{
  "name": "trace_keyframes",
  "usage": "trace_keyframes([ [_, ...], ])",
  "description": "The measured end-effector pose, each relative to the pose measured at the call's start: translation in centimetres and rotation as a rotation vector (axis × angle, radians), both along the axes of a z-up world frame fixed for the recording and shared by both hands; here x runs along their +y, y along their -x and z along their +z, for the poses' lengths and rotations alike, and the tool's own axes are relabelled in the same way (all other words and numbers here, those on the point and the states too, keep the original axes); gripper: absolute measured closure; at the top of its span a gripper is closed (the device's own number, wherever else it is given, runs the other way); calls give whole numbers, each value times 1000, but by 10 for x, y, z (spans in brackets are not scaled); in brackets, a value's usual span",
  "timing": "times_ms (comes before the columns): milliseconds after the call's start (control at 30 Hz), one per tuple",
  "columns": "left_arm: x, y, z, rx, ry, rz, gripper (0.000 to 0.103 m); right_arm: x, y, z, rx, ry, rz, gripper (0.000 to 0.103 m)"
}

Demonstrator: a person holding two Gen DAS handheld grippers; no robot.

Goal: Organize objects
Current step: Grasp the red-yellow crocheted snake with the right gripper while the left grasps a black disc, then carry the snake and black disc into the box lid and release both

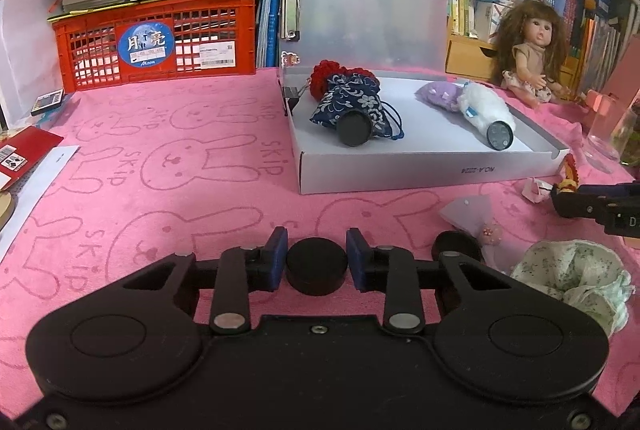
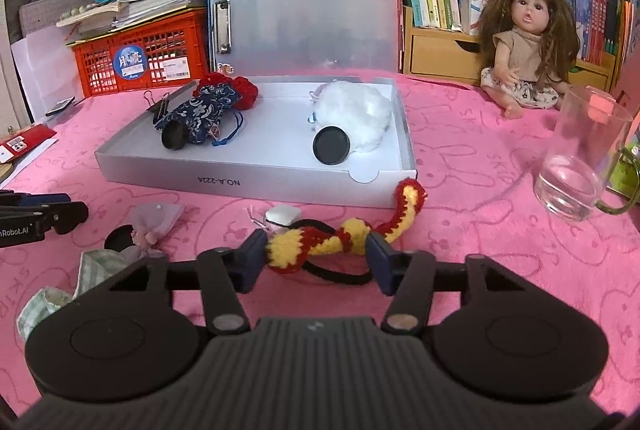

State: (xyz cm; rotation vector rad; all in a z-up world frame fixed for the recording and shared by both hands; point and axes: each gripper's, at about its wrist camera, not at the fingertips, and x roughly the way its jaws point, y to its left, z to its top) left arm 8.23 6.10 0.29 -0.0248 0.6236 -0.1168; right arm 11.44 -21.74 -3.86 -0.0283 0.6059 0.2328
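A shallow white box [image 1: 400, 176] [image 2: 248, 182] lies on the pink cloth. In it are a blue floral pouch [image 1: 352, 106] [image 2: 196, 114], a red crocheted piece [image 1: 324, 76], a purple piece [image 1: 438, 96] and a white fluffy piece [image 1: 484, 108] [image 2: 356, 110]. My left gripper [image 1: 316, 262] has a black round disc [image 1: 316, 270] between its blue pads, which stand just beside it. My right gripper [image 2: 316, 254] is open around a yellow and red crocheted hair tie [image 2: 320, 246] lying on the cloth. A green floral scrunchie [image 1: 576, 282] [image 2: 60, 290] and a pale purple pouch [image 1: 468, 214] [image 2: 156, 216] lie near.
A red crate [image 1: 156, 38] with stacked books stands at the back left. A translucent clipboard [image 1: 364, 10] leans behind the box. A doll [image 1: 528, 50] [image 2: 516, 42] sits at the back right. A glass mug [image 2: 580, 154] stands at the right. Books fill the shelves behind.
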Motion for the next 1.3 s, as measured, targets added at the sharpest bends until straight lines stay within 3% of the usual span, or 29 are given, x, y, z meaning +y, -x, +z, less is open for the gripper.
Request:
trace_keyframes([
  [133, -1, 1, 1, -5, 0, -3, 73, 2, 3, 4, -19, 9, 3, 70],
  [667, -3, 2, 9, -25, 10, -7, 73, -5, 12, 21, -106, 8, -52, 81],
  [700, -4, 2, 9, -26, 10, -7, 73, -6, 12, 20, -103, 9, -57, 81],
  [767, -4, 3, 9, -26, 11, -9, 73, -7, 10, 17, -95, 20, -77, 62],
  [867, -6, 3, 8, -22, 9, -9, 73, -12, 7, 7, -81, 25, -108, 44],
  [1133, -8, 2, 7, -22, 10, -7, 73, -23, -6, -7, -40, -27, -160, 44],
  [1233, -7, 1, 9, -23, 15, -8, 73, -23, -5, -4, -50, -30, -155, 76],
  [1300, -8, -2, 11, -17, 24, -18, 73, -23, -3, -1, -75, -25, -174, 79],
])
